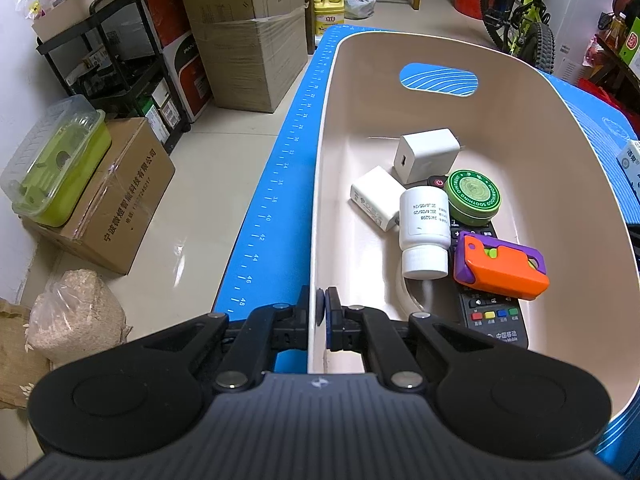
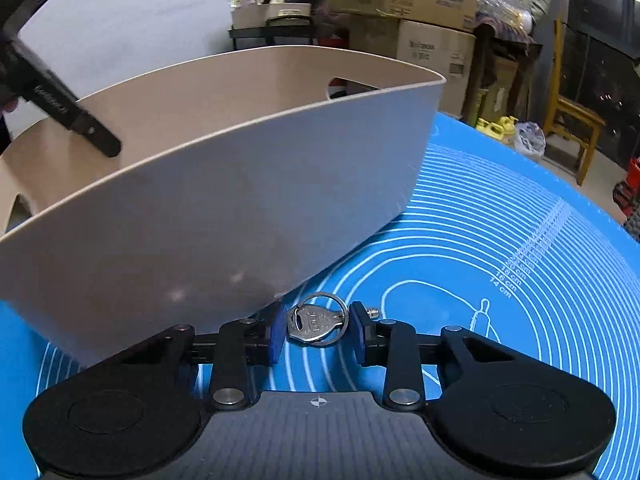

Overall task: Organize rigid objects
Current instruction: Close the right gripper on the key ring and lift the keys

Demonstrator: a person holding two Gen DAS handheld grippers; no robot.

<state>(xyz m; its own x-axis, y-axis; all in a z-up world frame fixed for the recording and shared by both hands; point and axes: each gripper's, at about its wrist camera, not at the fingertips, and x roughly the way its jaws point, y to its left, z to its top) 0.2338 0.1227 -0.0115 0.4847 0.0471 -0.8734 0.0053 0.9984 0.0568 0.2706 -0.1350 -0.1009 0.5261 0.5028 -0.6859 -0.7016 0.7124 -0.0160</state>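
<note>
**Q.** What has already been sorted?

**A.** The beige bin [image 1: 472,120] stands on the blue mat [image 1: 280,184] that covers the surface. On its floor lie two white chargers, one [image 1: 426,154] at about 12 o'clock of the pile and the other [image 1: 376,196] at about 9 o'clock; a white bottle [image 1: 424,228] lying on its side; a green round tin [image 1: 474,196]; an orange and purple toy [image 1: 500,268] at about 4 o'clock; and a black remote [image 1: 492,316] beneath the last three. These six count as done.

**Q.** How do the two tools stand?

**A.** The left tool [image 1: 321,312] is clamped on the bin's near left rim, one pad outside the wall and one inside, so it holds the bin. The right tool [image 2: 316,332] is part open, its blue pads [image 2: 275,332] standing either side of a silver key on a ring [image 2: 316,322] without visibly touching it.

**Q.** Where is that key?

**A.** On the mat, outside the bin and just beside its outer wall, which rises at about 11 o'clock from it.

**Q.** What remains?

**A.** By judgement, closing on the key and carrying it over the rim. A small white and blue box [image 1: 630,162] sits on the mat at the bin's 3 o'clock and may also be pending. The task looks largely complete.
</note>
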